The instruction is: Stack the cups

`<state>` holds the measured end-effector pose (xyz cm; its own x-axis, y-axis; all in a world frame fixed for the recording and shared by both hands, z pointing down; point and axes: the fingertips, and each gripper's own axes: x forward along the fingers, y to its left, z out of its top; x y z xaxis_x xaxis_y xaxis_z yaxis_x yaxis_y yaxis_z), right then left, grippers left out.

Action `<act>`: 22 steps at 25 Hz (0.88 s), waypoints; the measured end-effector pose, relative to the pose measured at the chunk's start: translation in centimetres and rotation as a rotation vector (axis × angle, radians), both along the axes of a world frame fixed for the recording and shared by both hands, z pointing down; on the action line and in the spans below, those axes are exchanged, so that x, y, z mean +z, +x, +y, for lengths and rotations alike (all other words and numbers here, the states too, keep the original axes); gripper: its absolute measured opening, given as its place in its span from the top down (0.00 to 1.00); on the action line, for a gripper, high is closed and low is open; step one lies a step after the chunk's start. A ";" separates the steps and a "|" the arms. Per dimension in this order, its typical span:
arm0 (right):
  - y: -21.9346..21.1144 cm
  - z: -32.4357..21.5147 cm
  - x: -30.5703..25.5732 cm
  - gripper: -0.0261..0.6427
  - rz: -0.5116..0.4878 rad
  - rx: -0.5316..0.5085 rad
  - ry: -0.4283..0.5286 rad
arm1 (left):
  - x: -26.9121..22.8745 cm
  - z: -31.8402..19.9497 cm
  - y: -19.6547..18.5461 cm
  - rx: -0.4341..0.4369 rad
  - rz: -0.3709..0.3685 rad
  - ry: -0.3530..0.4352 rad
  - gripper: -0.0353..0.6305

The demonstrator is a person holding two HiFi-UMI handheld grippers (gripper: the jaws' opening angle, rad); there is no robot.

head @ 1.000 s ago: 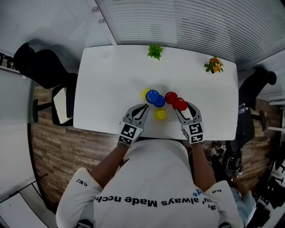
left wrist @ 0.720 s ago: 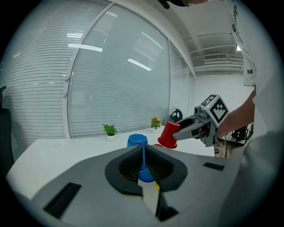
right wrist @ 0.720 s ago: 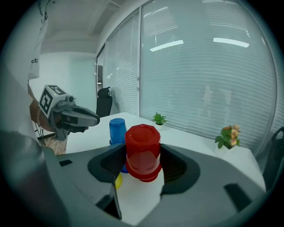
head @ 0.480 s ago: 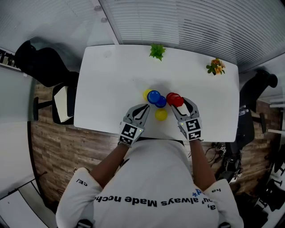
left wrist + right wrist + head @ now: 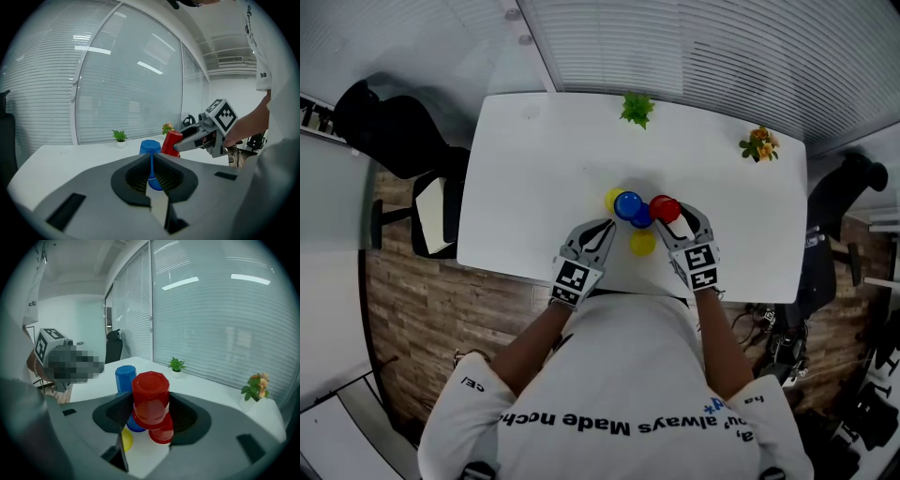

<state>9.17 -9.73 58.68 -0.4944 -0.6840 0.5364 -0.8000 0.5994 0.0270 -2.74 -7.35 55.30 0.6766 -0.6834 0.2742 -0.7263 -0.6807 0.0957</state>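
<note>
right tool [image 5: 151,414] is clamped on a red cup [image 5: 150,397], upside down, jaws on its side walls about mid height, lifted off the desk [image 5: 534,169]. a second red cup [image 5: 163,432] sits upside down on the desk just under and a bit to the right of it. left tool [image 5: 151,164] has jaws together with nothing in them, low over the near desk edge, pointing at the blue cups [image 5: 630,207], which look already stacked, touching the red pair. one yellow cup [image 5: 642,243] lies between the two tools, another yellow cup [image 5: 611,199] just left of the blue.

handling guess: cups look like thin hard plastic, light, smooth, tapered, so a hard squeeze may make one slip out of the pads. best hold is the side wall near the middle, like now. the free red cup is light and may slide if bumped, so the held one probably needs to come straight down over it.
</note>
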 end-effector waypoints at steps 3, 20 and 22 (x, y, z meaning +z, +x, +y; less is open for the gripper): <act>0.1 -0.3 0.7 0.58 0.008 0.001 -0.006 | 0.1 -0.1 -0.1 -0.003 0.001 -0.002 0.90; -0.1 -0.9 2.0 0.58 0.012 0.009 -0.035 | 0.2 -0.5 -0.5 -0.008 0.000 -0.006 0.90; -0.1 -1.0 2.0 0.58 0.011 0.010 -0.034 | 0.2 -0.4 -0.6 -0.007 -0.001 -0.006 0.90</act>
<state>9.06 -10.69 60.72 -0.4816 -0.6704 0.5645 -0.8059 0.5919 0.0154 -3.33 -7.78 55.53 0.6712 -0.6868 0.2787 -0.7314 -0.6747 0.0988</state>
